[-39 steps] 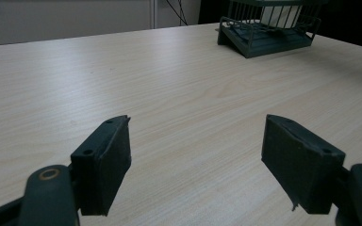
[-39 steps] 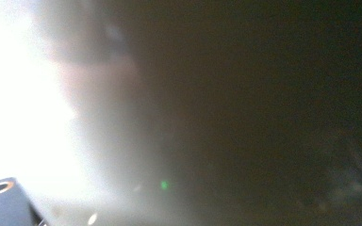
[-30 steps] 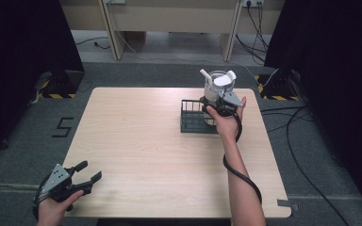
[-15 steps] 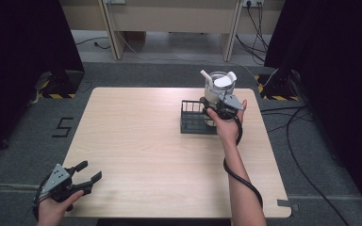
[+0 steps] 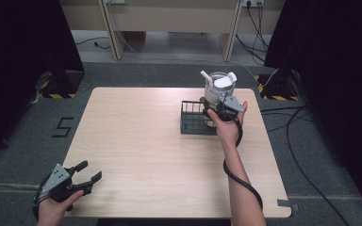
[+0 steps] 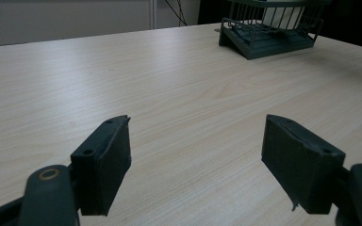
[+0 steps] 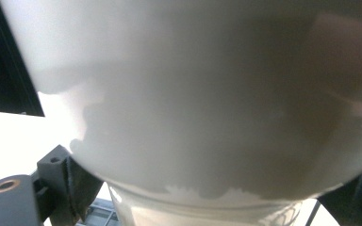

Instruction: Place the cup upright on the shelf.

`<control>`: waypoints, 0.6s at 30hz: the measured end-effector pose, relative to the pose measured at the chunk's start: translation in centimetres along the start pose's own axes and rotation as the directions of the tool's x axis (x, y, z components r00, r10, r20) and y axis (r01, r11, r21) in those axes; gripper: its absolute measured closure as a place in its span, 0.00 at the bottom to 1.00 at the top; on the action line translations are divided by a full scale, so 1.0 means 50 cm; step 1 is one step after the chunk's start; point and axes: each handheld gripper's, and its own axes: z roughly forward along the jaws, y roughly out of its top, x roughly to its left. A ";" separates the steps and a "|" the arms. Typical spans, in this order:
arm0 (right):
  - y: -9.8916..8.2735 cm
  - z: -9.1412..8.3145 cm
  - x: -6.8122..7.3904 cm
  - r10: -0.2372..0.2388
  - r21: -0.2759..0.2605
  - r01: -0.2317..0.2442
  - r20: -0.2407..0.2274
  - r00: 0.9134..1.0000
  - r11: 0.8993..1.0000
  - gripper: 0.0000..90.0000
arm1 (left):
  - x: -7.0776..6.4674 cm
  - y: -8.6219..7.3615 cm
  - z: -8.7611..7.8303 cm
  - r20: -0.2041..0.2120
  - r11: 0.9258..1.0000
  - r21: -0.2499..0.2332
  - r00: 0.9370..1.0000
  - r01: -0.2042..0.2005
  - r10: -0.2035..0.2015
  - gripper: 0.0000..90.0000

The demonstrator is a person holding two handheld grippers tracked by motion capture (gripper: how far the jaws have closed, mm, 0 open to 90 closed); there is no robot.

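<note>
A pale see-through cup [image 5: 215, 89] with white utensils sticking out of its top stands upright at the right end of a dark wire rack [image 5: 192, 121], at the table's far right. My right gripper [image 5: 220, 110] comes at it from the near side and is shut on its lower part. In the right gripper view the cup [image 7: 207, 94] looms very close, with a dark pad [image 7: 78, 183] against its left side. My left gripper [image 5: 89, 172] rests open at the table's near left corner, its pads [image 6: 106, 162] wide apart with nothing between them.
The wooden table [image 5: 146, 141] is bare between the two grippers. In the left gripper view the rack [image 6: 268, 40] stands far off at the upper right. Cables lie on the floor to the right, and black curtains hang on both sides.
</note>
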 end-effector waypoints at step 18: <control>-0.014 -0.012 0.001 -0.012 -0.034 0.012 -0.003 1.000 0.999 0.00 | -0.001 0.000 0.001 0.002 1.000 0.001 1.000 -0.001 0.001 0.26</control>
